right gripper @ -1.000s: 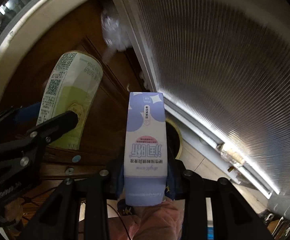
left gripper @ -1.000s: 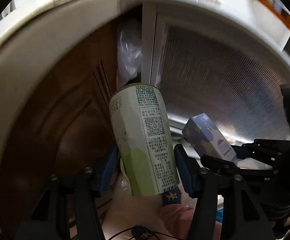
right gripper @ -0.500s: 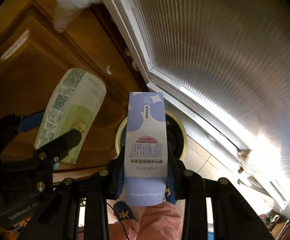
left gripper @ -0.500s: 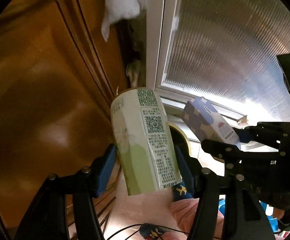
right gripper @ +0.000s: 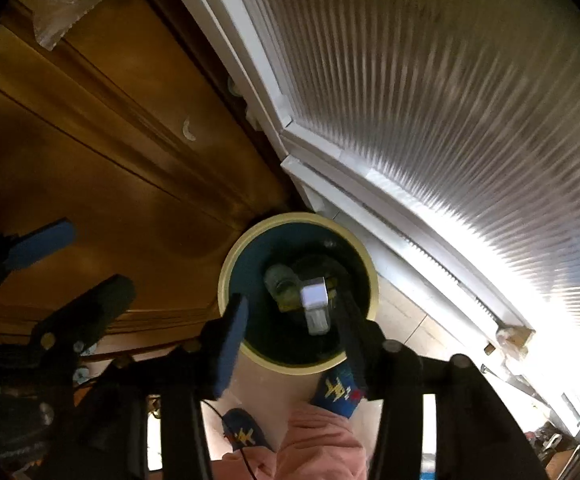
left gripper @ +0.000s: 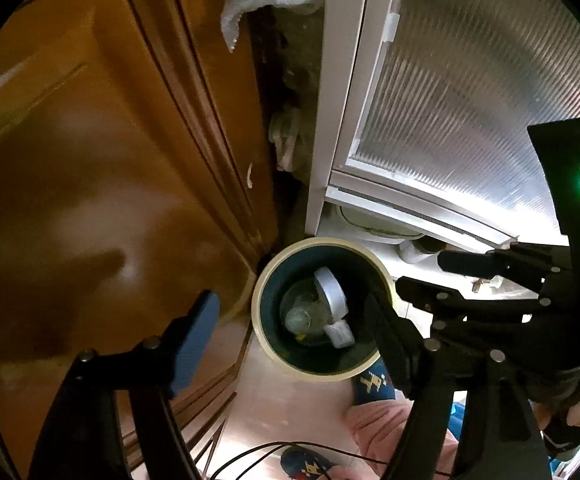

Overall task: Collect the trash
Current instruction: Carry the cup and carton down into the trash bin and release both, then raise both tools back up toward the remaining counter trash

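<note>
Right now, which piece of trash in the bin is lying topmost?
The pale lilac carton: it is tilted over the green cup inside the cream-rimmed bin, below the opening, empty right gripper.

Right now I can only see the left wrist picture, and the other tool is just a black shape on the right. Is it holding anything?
Observer: No. In the right wrist view the right tool is empty. Its jaws are opening, and the bin shows between its fingers.
Operator: What is that small white thing inside the bin?
Observer: From the right side it reads as a pale carton with its square end facing up towards the camera.
Operator: Is anything next to it?
Observer: Yes, a dim greenish can lies just left of the carton in that view.
</note>
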A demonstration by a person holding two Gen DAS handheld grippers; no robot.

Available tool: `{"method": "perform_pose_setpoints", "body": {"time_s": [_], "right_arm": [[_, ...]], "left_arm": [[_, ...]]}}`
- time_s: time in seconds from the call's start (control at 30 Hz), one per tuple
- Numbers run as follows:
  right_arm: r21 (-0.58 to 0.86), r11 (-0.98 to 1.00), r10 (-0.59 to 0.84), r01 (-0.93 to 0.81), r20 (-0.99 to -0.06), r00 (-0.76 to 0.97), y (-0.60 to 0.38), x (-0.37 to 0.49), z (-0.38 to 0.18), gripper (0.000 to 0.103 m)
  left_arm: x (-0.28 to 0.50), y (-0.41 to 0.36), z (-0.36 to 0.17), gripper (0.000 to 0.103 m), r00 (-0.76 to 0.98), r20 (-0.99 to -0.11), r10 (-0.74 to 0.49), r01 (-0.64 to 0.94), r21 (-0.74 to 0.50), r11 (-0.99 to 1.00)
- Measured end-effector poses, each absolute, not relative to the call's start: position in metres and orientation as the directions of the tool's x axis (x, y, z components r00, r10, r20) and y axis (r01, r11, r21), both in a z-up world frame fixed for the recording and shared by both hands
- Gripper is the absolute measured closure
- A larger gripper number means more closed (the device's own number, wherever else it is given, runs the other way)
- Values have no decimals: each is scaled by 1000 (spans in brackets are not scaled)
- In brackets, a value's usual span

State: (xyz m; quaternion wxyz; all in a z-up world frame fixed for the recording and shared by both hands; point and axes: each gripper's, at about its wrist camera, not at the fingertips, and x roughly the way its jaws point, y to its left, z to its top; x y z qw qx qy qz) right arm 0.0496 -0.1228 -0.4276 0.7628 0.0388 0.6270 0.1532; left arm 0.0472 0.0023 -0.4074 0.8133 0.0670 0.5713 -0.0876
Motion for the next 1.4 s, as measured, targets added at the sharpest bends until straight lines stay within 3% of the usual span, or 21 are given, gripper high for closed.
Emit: {"method": "perform_pose_setpoints", "body": {"time_s": [0.33, 0.5, 0.93, 1.4], "right_arm": [[233, 958, 265, -168, -941, 210, -132, 36, -392, 55], [229, 961, 261, -154, -935, 240, -134, 25, -360, 54], [212, 964, 256, -161, -905, 339, -150, -24, -232, 50], [140, 953, 272, -270, -786, 555, -153, -22, -96, 50]], "left_arm": [[26, 7, -364, 23, 356, -932, -65, 169, -4, 986], [10, 7, -327, 11, 375, -924, -75, 161, -14, 987], [-34, 5, -186, 11, 451, -880, -151, 253, -36, 967], [-3, 24, -50, 11, 623, -760, -185, 227, -50, 973]]}}
